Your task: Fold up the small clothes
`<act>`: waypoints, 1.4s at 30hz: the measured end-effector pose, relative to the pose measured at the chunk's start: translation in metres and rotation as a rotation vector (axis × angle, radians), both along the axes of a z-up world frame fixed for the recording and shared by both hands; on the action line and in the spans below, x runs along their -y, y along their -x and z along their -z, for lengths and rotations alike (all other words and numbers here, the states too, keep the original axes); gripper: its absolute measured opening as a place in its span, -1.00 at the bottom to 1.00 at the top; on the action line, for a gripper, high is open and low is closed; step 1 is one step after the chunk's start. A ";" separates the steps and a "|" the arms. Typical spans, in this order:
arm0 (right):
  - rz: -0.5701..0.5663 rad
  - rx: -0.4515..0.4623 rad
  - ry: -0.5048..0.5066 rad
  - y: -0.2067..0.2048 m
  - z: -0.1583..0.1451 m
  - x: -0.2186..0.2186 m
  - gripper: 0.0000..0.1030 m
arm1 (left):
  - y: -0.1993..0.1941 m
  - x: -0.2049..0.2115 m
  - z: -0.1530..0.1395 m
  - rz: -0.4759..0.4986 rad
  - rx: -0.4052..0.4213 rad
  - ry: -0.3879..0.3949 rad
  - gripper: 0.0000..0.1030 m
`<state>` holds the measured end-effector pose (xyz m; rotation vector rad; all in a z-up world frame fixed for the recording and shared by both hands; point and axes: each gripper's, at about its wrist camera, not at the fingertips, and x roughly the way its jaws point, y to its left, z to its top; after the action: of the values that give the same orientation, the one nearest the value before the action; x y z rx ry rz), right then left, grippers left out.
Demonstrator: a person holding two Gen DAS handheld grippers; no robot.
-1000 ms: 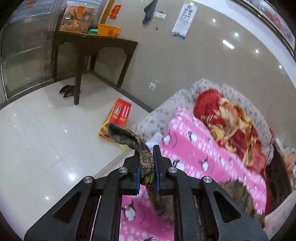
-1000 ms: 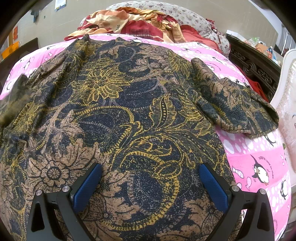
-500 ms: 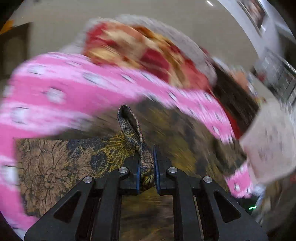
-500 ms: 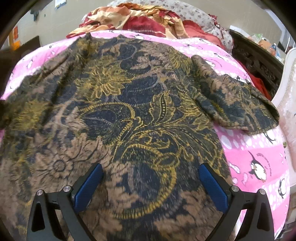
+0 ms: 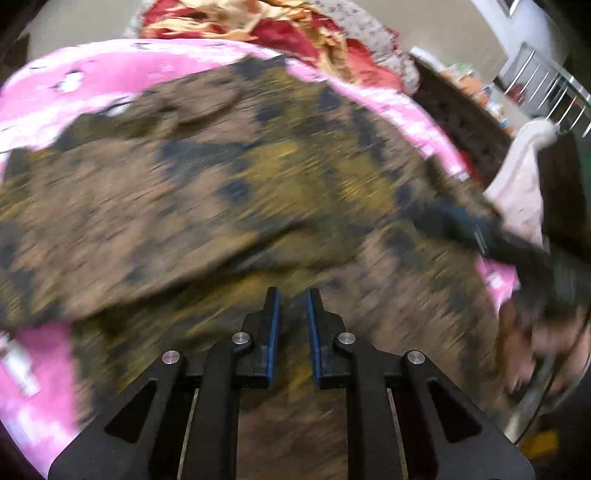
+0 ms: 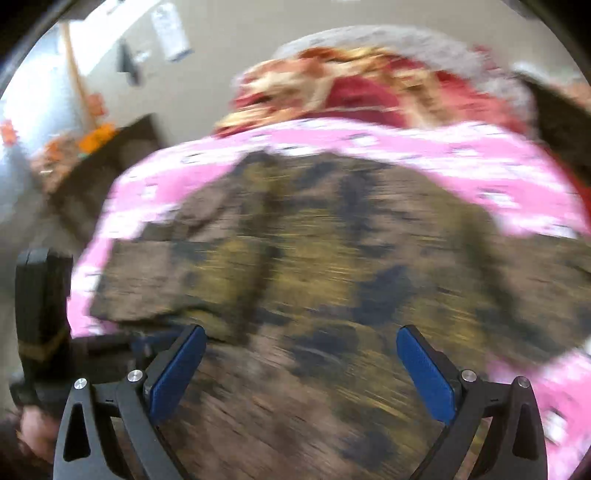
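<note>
A dark floral top in brown, gold and navy lies spread on the pink penguin sheet. Its left sleeve is folded inward over the body. My left gripper hangs low over the front of the top. Its jaws are nearly together, and blurred cloth from the sleeve's edge shows between the pads. My right gripper hovers above the lower part of the top. Its jaws stand wide and are closing slightly, with nothing pinched between them. Both views are motion-blurred.
A red and gold quilt is heaped at the head of the bed. Dark wooden bed frame and a white chair stand at the right. A dark table stands off the bed's left side. A hand holds the left gripper's handle.
My left gripper swung from out over the floor down across the top, carrying the sleeve inward onto the body. My right gripper lifted and tilted up off the cloth.
</note>
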<state>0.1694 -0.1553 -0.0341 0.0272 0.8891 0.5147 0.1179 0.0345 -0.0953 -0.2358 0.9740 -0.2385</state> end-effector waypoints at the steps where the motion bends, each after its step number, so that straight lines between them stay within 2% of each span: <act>1: -0.051 -0.020 -0.033 -0.008 0.007 -0.012 0.70 | 0.009 -0.007 0.006 -0.008 0.004 -0.031 -0.77; 2: -0.082 -0.038 -0.049 -0.015 0.014 -0.022 0.59 | 0.018 -0.012 0.011 -0.012 0.020 -0.022 -0.77; 4: -0.115 -0.068 -0.070 -0.026 0.030 -0.039 0.50 | 0.028 -0.018 0.015 -0.041 0.043 -0.003 -0.77; 5: -0.130 -0.076 -0.081 -0.031 0.036 -0.044 0.27 | 0.031 -0.017 0.017 -0.051 0.062 -0.004 -0.77; 6: -0.149 -0.085 -0.093 -0.036 0.042 -0.049 0.16 | 0.033 -0.016 0.018 -0.055 0.071 -0.016 -0.77; 9: -0.139 -0.116 -0.066 -0.051 0.061 -0.058 0.09 | 0.035 -0.015 0.019 -0.074 0.088 -0.034 -0.77; 11: -0.122 -0.115 -0.140 -0.053 0.061 -0.053 0.04 | 0.034 -0.016 0.024 -0.080 0.087 -0.016 -0.77; 12: -0.128 -0.121 -0.177 -0.054 0.060 -0.052 -0.07 | 0.033 -0.018 0.024 -0.085 0.084 0.007 -0.77; 13: -0.159 -0.144 -0.232 -0.055 0.060 -0.051 -0.54 | 0.030 -0.020 0.025 -0.088 0.082 0.021 -0.77; 14: -0.183 -0.168 -0.259 -0.055 0.061 -0.053 -0.84 | 0.031 -0.024 0.027 -0.090 0.081 0.032 -0.77; 15: -0.191 -0.169 -0.256 -0.054 0.059 -0.055 -0.84 | 0.030 -0.025 0.027 -0.091 0.080 0.039 -0.77; 17: -0.187 -0.114 -0.249 -0.047 0.044 -0.052 -0.86 | 0.035 -0.027 0.026 -0.091 0.082 0.035 -0.77; 19: -0.144 -0.067 -0.263 -0.041 0.024 -0.035 -0.86 | 0.036 -0.025 0.026 -0.091 0.083 0.027 -0.77; 21: -0.068 -0.045 -0.195 -0.043 0.014 -0.014 -0.87 | 0.037 -0.026 0.026 -0.092 0.083 0.029 -0.77; 24: 0.087 -0.061 -0.031 -0.050 0.010 0.036 -0.88 | 0.036 -0.025 0.027 -0.093 0.084 0.031 -0.77; 29: 0.239 -0.102 0.114 -0.057 0.019 0.104 -0.92 | 0.036 -0.027 0.026 -0.095 0.079 0.045 -0.77; 31: 0.276 -0.116 0.101 -0.055 0.018 0.127 -0.92 | 0.036 -0.028 0.027 -0.096 0.077 0.056 -0.77; 33: 0.274 -0.107 0.069 -0.052 0.014 0.131 -0.92 | 0.035 -0.029 0.027 -0.097 0.075 0.061 -0.77; 36: 0.269 -0.082 0.103 -0.049 0.005 0.129 -0.93 | 0.035 -0.029 0.027 -0.097 0.075 0.060 -0.77; 39: 0.333 -0.083 0.169 -0.050 0.006 0.137 -0.93 | 0.035 -0.030 0.028 -0.097 0.075 0.064 -0.77; 41: 0.353 -0.085 0.162 -0.050 0.007 0.147 -0.93 | 0.035 -0.031 0.028 -0.097 0.074 0.064 -0.77; 42: 0.323 -0.106 0.144 -0.051 0.012 0.145 -0.93 | 0.035 -0.031 0.028 -0.097 0.074 0.065 -0.77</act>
<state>0.2201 -0.3003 -0.0457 0.0662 1.0012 0.1484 0.0828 0.0652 -0.1233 -0.3303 0.8802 -0.1891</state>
